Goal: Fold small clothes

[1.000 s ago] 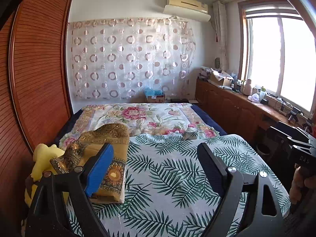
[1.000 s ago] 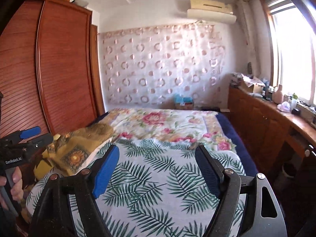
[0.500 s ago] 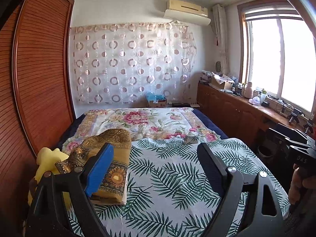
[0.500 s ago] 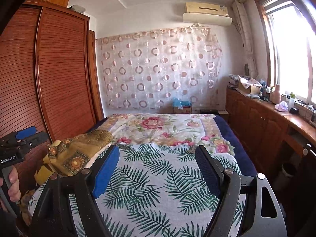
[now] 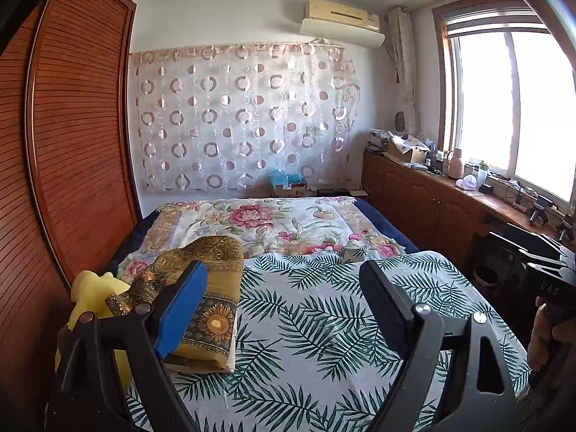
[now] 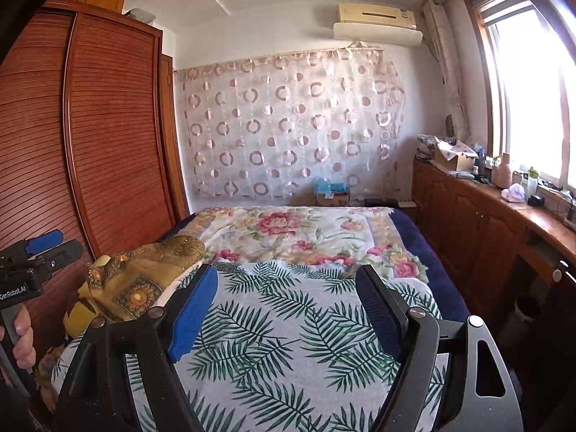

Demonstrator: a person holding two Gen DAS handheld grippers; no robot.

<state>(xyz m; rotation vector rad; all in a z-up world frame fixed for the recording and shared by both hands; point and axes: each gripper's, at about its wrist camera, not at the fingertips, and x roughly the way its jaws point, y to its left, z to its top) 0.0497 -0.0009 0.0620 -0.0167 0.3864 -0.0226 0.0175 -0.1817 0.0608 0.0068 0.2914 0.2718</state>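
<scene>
Mustard-gold patterned soft cloth (image 5: 212,298) is lying folded at the palm-leaf sheet's (image 5: 324,324) left edge; I'm holding my left gripper (image 5: 284,309) and right gripper (image 6: 288,309) wide, empty, judging it light, limp, best pinched at a corner.

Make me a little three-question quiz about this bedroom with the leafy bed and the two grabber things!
1. True or false: the left gripper is clamped on the gold patterned cloth.
2. What print covers the sheet under both grippers? A) stripes B) green leaves C) stars
3. Fill in: the yellow item lies beside the gold cloth, on the side nearer the ____.

Key: 1. False; its jaws stand open and empty, like the right gripper. 2. B. 3. Wardrobe.
</scene>
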